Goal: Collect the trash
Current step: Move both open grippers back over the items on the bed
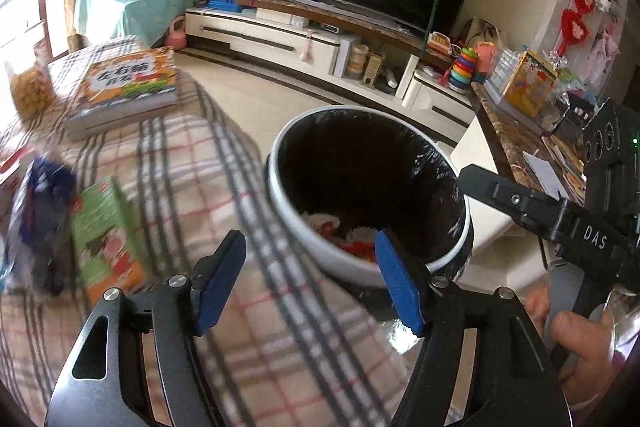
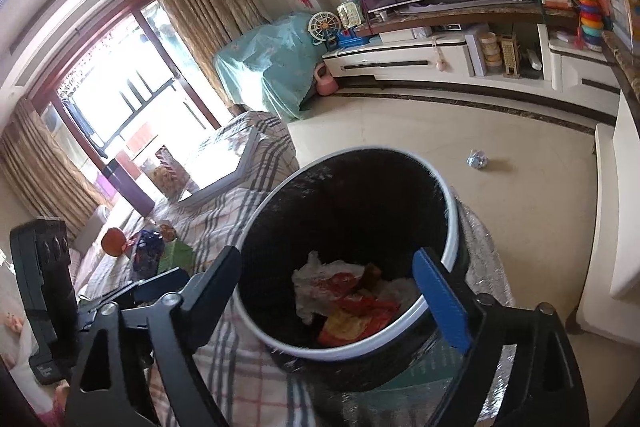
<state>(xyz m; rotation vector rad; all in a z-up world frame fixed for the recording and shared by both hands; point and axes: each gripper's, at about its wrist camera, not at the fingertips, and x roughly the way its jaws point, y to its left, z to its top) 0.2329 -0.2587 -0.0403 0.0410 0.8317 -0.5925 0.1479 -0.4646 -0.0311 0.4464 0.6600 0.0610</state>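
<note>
A white bin [image 1: 304, 227] with a black liner stands beside the plaid-covered table [image 1: 192, 163]; it also shows in the right wrist view [image 2: 450, 211]. Crumpled white and red-yellow wrappers [image 2: 344, 299] lie in its bottom. My left gripper [image 1: 308, 279] is open and empty, over the table edge next to the bin. My right gripper [image 2: 336, 291] is open and empty, just above the bin's mouth; it also shows in the left wrist view [image 1: 520, 203]. A green carton [image 1: 104, 235] and a blue wrapper [image 1: 40, 211] lie on the table at left. A crumpled ball [image 2: 478, 159] lies on the floor.
A picture book [image 1: 128, 87] and a snack jar [image 1: 30, 91] sit farther back on the table. A TV cabinet [image 1: 304, 39] with toys lines the far wall. A side table [image 1: 520, 139] with clutter stands at right. A covered chair [image 2: 268, 67] stands by the window.
</note>
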